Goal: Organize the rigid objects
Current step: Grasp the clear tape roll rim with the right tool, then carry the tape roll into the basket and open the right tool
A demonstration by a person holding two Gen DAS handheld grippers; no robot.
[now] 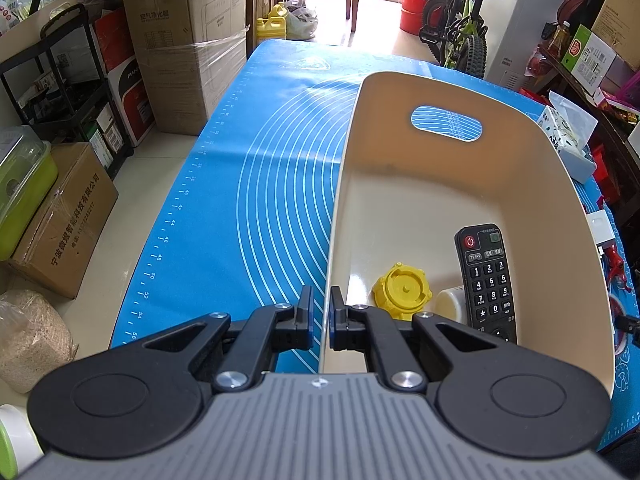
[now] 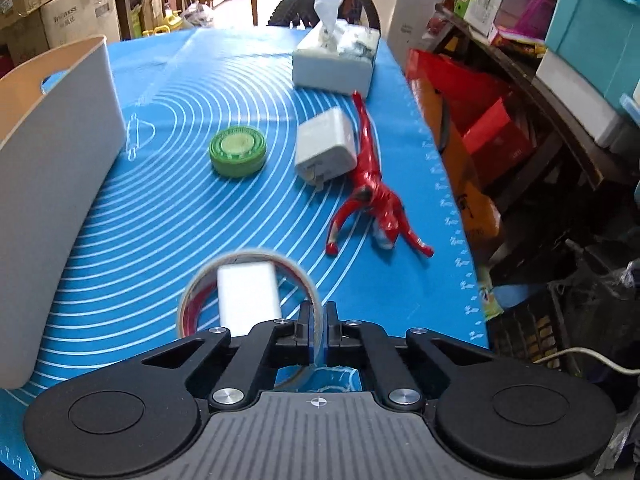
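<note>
My left gripper (image 1: 320, 312) is shut on the left wall of a cream plastic bin (image 1: 400, 208) that stands on the blue mat. Inside it lie a black remote (image 1: 486, 276), a yellow cap (image 1: 402, 290) and a small white cup (image 1: 450, 304). My right gripper (image 2: 319, 324) is shut on the rim of a clear tape roll (image 2: 248, 268), held a little above the mat. A white block (image 2: 248, 292) shows through the roll's ring. Ahead on the mat lie a green round tin (image 2: 238, 151), a white charger (image 2: 326, 148) and a red toy figure (image 2: 376, 188). The bin (image 2: 52, 184) stands at the left.
A tissue box (image 2: 334, 62) stands at the far end of the blue mat (image 2: 180, 208). The table's right edge drops to red boxes and crates. Cardboard boxes (image 1: 188, 44) and a black shelf stand left of the table. A bicycle (image 1: 460, 28) stands beyond.
</note>
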